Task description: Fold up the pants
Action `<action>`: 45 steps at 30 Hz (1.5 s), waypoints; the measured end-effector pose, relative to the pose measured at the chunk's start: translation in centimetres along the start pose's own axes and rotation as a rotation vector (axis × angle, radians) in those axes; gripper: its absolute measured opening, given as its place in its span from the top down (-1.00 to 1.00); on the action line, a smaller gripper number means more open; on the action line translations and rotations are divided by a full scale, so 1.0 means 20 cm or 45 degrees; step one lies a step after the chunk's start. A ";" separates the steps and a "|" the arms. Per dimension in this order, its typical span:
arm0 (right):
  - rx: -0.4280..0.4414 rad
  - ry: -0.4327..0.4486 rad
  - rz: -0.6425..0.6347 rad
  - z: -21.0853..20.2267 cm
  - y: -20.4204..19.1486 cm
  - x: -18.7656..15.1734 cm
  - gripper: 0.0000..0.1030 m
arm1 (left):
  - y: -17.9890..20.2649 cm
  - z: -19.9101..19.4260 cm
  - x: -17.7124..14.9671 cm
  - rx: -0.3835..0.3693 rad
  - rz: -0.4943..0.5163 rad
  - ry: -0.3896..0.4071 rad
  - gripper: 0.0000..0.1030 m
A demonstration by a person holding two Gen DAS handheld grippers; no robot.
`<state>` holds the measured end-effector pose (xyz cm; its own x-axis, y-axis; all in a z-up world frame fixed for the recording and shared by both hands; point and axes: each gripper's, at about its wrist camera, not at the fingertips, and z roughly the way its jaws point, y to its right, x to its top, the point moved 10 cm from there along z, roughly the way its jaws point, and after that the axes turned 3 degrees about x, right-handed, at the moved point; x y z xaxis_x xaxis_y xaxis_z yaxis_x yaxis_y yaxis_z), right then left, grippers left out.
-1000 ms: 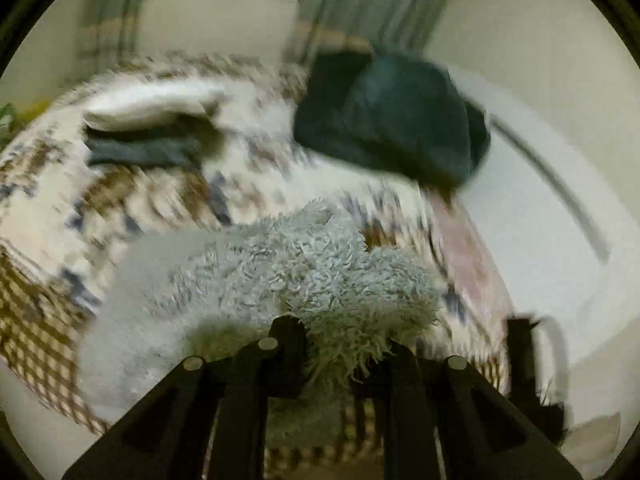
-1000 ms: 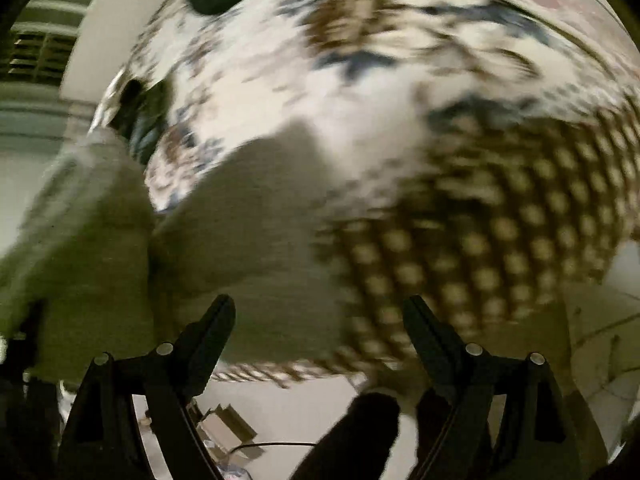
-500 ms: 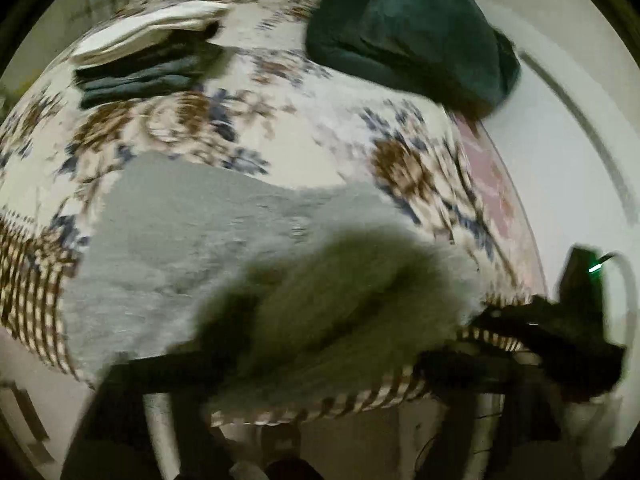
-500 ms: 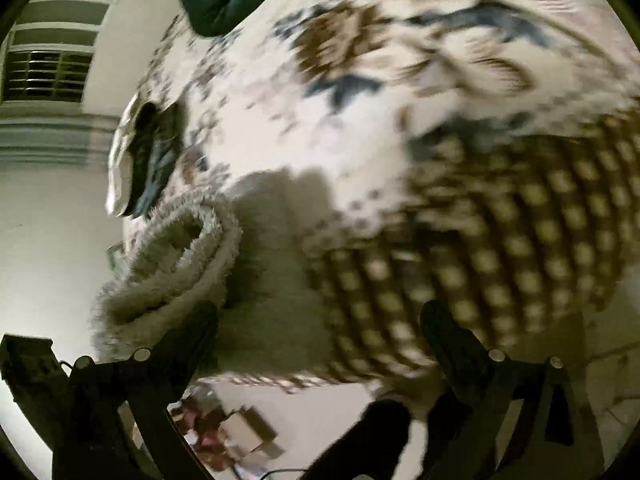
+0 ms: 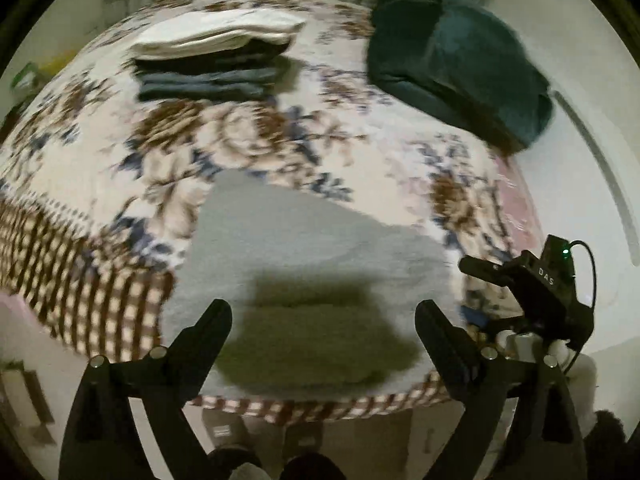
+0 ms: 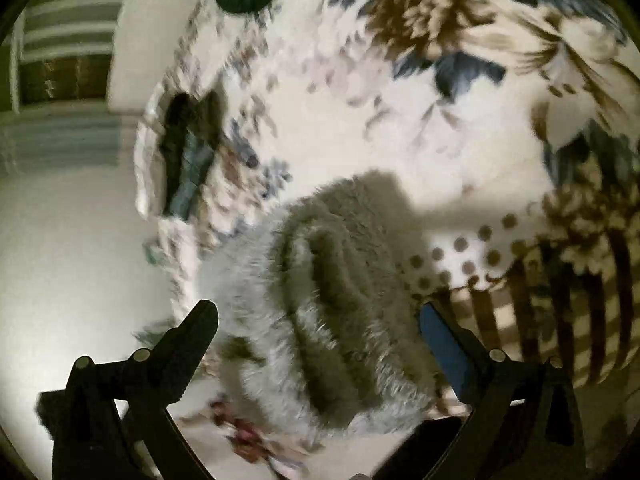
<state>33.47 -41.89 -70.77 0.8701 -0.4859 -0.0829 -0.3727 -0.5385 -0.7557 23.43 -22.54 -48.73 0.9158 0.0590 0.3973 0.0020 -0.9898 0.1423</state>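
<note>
The fuzzy grey pants (image 5: pixel 304 248) lie on the near edge of the floral bed, with a folded-over part (image 5: pixel 320 344) nearest me. My left gripper (image 5: pixel 323 326) is open and empty just above that fold. In the right wrist view the pants (image 6: pixel 320 304) show as a rolled fuzzy bundle. My right gripper (image 6: pixel 320 322) is open around it without holding it. The right gripper body also shows in the left wrist view (image 5: pixel 536 292), beside the pants.
A stack of folded clothes (image 5: pixel 216 56), white on top and dark below, sits at the far left of the bed. A dark green blanket (image 5: pixel 456 64) lies at the far right. The bed edge (image 5: pixel 312 404) drops to the floor close below me.
My left gripper has let go of the fuzzy pants and opened. The lifted part now lies folded on the rest. My right gripper has moved in over the bundle.
</note>
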 end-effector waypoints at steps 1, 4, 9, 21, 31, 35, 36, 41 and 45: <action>-0.015 -0.055 -0.009 0.07 0.01 -0.01 -1.00 | -0.05 0.02 0.00 0.035 -0.017 -0.008 -0.82; -0.030 -0.184 0.016 0.21 0.03 -0.05 -0.98 | -0.22 0.08 0.01 0.112 -0.109 -0.023 -0.81; 0.005 -0.029 -0.116 0.05 -0.08 -0.04 0.41 | -0.45 0.12 0.07 0.170 -0.206 0.000 -0.82; -0.119 -0.010 0.021 -0.14 0.13 -0.16 -0.40 | -0.47 0.41 -0.15 0.157 -0.144 -0.254 -0.82; -0.421 -0.289 -0.023 0.00 0.44 -0.55 -0.40 | -0.50 0.32 -0.53 0.131 -0.103 -0.376 -0.82; -0.349 -0.225 -0.030 -0.10 0.34 -0.51 -0.40 | -0.47 0.22 -0.46 0.109 -0.103 -0.307 -0.82; -0.262 -0.164 -0.025 -0.16 0.29 -0.48 -0.40 | -0.47 0.19 -0.43 0.099 -0.109 -0.275 -0.82; -0.040 -0.143 0.174 -0.14 0.27 -0.40 -0.40 | -0.45 0.18 -0.26 0.061 -0.154 -0.206 -0.82; -0.051 -0.080 0.192 -0.10 0.33 -0.38 0.52 | -0.45 0.25 -0.18 0.069 -0.168 -0.207 -0.82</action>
<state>23.88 -43.05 -73.81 0.8214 -0.5198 -0.2348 -0.5120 -0.4905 -0.7051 22.18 -14.57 -56.05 0.9588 0.1714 0.2263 0.1439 -0.9806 0.1331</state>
